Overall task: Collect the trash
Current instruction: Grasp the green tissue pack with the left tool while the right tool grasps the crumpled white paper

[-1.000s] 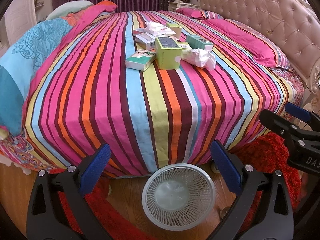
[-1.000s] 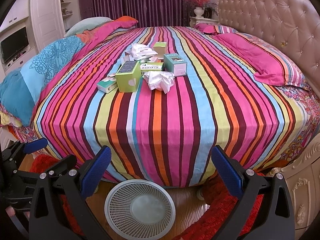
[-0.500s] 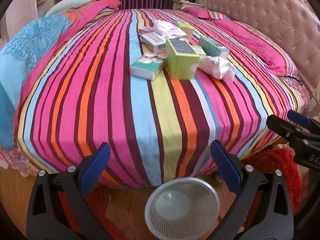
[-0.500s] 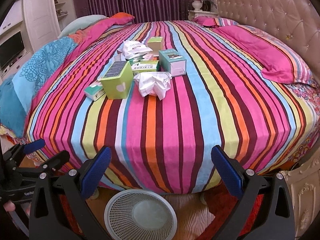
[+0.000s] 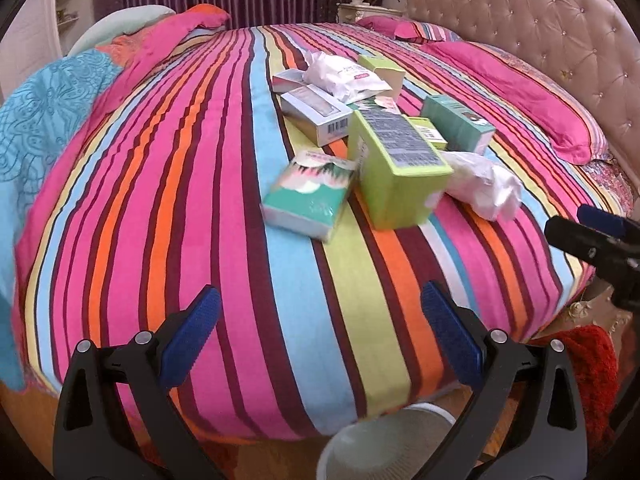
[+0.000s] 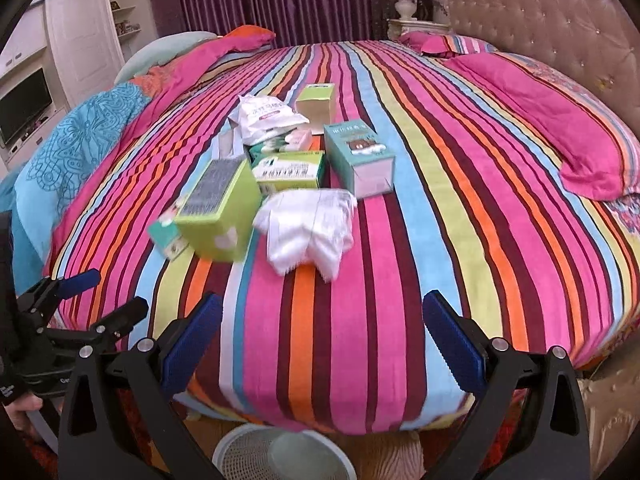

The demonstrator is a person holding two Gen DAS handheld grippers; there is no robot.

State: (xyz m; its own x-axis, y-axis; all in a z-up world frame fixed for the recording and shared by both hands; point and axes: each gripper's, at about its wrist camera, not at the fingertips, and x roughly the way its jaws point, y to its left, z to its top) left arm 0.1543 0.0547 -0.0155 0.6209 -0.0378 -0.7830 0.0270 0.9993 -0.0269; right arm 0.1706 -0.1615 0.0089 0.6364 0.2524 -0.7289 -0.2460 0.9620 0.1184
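A pile of trash lies mid-bed on the striped cover: a lime green box [image 5: 396, 168] [image 6: 218, 210], a teal flat box [image 5: 308, 194], a crumpled white wrapper [image 5: 486, 184] [image 6: 310, 232], a teal carton [image 6: 358, 158], a white box [image 5: 316, 114] and a white pouch [image 6: 266, 118]. A white mesh waste basket [image 5: 384, 444] [image 6: 280, 454] stands on the floor at the bed's foot. My left gripper [image 5: 318, 332] and right gripper [image 6: 320, 340] are both open and empty, over the bed's near edge, short of the pile.
The round bed [image 6: 400, 280] has a tufted headboard [image 5: 540, 32] at right, pink pillows [image 6: 552, 120] and a blue quilt [image 5: 44, 112] at left. A red rug [image 5: 592, 364] lies on the wooden floor. White cabinets with a TV [image 6: 24, 108] stand at left.
Both grippers have moved up and forward toward the pile. The trash looks larger and the basket has slid to the bottom edge of both views.
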